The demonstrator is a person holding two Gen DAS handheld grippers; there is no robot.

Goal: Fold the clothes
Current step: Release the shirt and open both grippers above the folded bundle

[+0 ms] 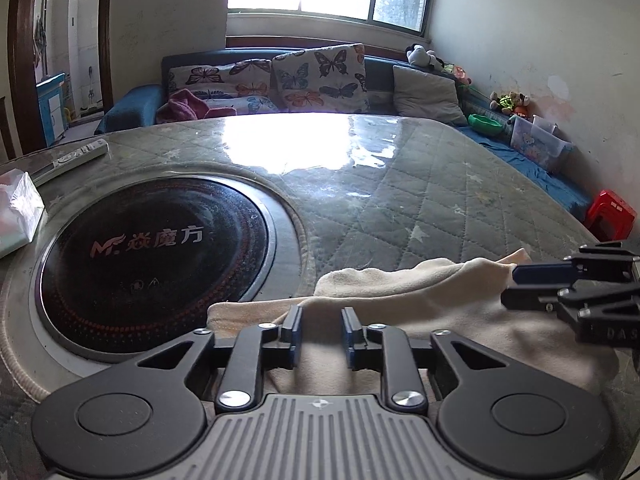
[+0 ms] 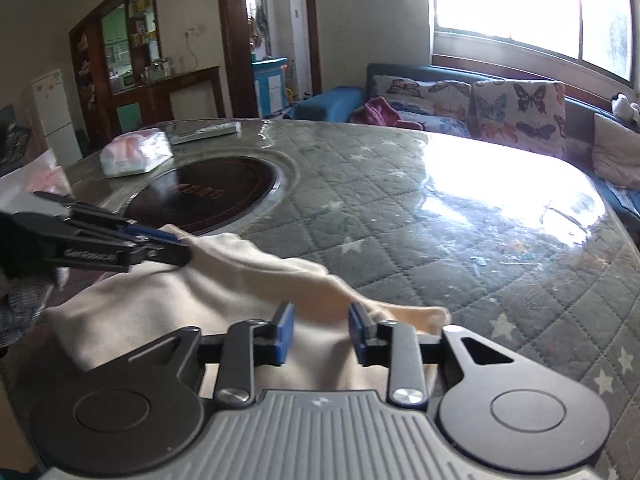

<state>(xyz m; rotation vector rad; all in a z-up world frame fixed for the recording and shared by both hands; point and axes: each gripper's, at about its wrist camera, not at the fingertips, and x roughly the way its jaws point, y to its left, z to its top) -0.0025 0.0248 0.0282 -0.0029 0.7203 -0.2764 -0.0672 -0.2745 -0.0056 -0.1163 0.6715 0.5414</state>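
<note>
The left gripper (image 1: 319, 330) hangs low over the near edge of a cream garment (image 1: 400, 292), its blue-padded jaws parted with bare cloth showing between them, so it grips nothing. The right gripper (image 2: 320, 336) stands the same way a little along the cloth, jaws apart over a narrow end of the fabric; in the left view its fingers look close together from the side, though that angle is poor and I trust its own camera more. The garment lies bunched and ridged on the quilted table cover (image 2: 400, 200), under a glossy clear sheet, its far edge just beside the round black cooktop (image 1: 152, 264) set into the table. The risk I see is the slippery sheet: a pinch taken too shallow could drag the whole garment instead of lifting one layer, or catch two layers at the ridge and fold it crooked. A sweep toward the left could push cloth onto the cooktop or nudge the tissue pack (image 2: 134, 154) and remote (image 1: 72, 160) beyond it.
</note>
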